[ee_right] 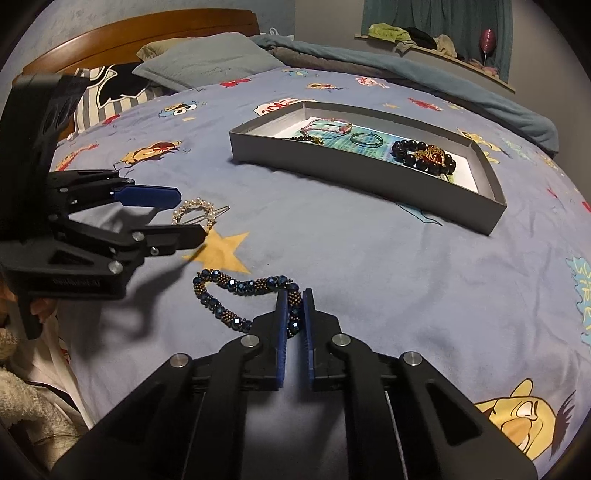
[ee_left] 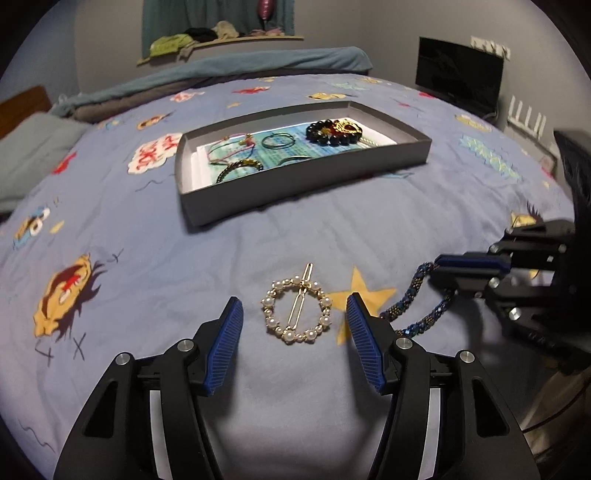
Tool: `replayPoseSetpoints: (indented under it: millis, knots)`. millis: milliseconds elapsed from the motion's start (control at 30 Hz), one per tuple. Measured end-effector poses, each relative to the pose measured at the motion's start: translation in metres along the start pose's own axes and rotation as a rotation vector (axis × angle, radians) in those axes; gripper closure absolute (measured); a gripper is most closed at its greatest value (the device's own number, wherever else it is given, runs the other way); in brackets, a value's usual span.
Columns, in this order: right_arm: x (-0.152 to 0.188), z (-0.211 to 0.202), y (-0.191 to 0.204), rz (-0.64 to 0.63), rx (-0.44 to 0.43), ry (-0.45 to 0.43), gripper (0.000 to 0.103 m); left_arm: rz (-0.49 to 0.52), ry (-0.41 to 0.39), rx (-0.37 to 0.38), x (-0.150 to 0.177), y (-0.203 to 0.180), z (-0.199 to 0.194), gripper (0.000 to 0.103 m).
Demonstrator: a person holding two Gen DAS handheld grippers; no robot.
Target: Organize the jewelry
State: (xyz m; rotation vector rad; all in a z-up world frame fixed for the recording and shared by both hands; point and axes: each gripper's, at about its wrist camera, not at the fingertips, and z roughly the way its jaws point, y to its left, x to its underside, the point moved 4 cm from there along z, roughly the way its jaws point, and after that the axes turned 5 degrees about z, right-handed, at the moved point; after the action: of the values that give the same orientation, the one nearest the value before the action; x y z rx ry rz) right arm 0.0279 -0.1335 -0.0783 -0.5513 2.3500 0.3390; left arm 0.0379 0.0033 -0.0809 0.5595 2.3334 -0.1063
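A round pearl-and-gold hair clip (ee_left: 295, 308) lies flat on the blue bedspread between the fingers of my open left gripper (ee_left: 293, 310); it also shows in the right wrist view (ee_right: 195, 216). My right gripper (ee_right: 294, 295) is shut on a blue-and-bronze beaded bracelet (ee_right: 236, 286), which trails left on the bedspread; in the left wrist view the bracelet (ee_left: 417, 314) hangs from the right gripper (ee_left: 437, 271). A grey tray (ee_left: 295, 184) farther back holds several bracelets, rings and a black bead bracelet (ee_left: 332, 133).
The bed is covered by a blue cartoon-print spread (ee_left: 258, 236). Pillows (ee_right: 207, 62) and a wooden headboard (ee_right: 147, 26) lie at one end. A dark screen (ee_left: 458, 74) stands by the wall. The tray (ee_right: 369, 177) sits mid-bed.
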Motion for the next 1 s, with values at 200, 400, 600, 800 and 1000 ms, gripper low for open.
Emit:
replayPoseSetpoints:
  millis: [200,400,600,800,1000]
  knots:
    - [-0.003,-0.007,-0.011,0.041,0.012,-0.021,0.096,0.025,-0.001,-0.011,-0.001,-0.004,0.003,0.043]
    - [-0.004,-0.017,-0.030,0.089,0.045,-0.034,0.096,0.045,0.001,-0.019,0.001,-0.005,0.005,0.046]
    - [0.003,-0.015,-0.037,0.084,0.035,0.004,0.094,0.059,0.004,-0.022,0.004,-0.007,0.008,0.048]
    - [0.004,-0.011,-0.030,0.069,0.028,0.006,0.082,0.068,-0.003,-0.028,0.004,-0.009,0.007,0.051]
    - [0.006,-0.010,-0.026,0.042,0.045,-0.009,0.096,0.093,-0.009,-0.028,0.005,-0.012,0.007,0.061]
